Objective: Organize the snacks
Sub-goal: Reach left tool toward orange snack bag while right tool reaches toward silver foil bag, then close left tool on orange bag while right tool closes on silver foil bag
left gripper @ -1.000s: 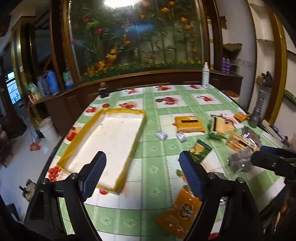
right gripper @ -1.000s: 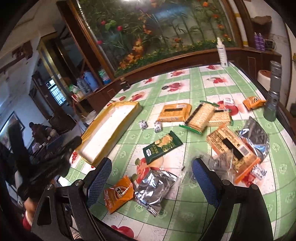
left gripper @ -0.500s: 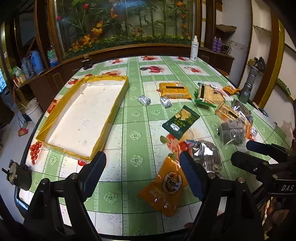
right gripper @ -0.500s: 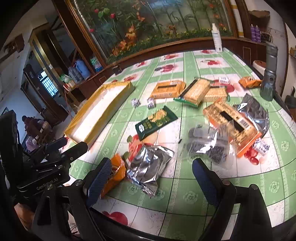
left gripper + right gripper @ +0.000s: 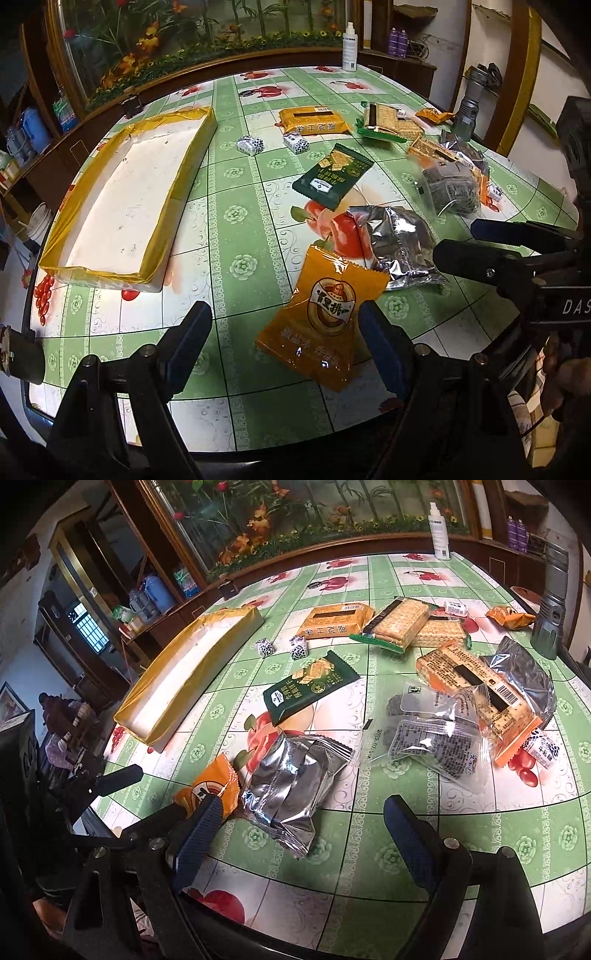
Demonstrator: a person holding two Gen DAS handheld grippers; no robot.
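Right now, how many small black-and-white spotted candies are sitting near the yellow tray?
2: one spotted candy nearer the yellow tray, the other spotted candy just right of it, before the orange cracker pack.

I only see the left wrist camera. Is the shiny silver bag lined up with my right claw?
Observer: Yes. From the right wrist view, the silver bag lies just ahead, centred between the open fingers of the right claw.
Operator: Is anything in the way?
Observer: The orange packet sits right beside the bag, partly hidden behind the claw's left finger.
Operator: Is anybody else around?
Observer: A person sits in the far-left background, beyond the table.
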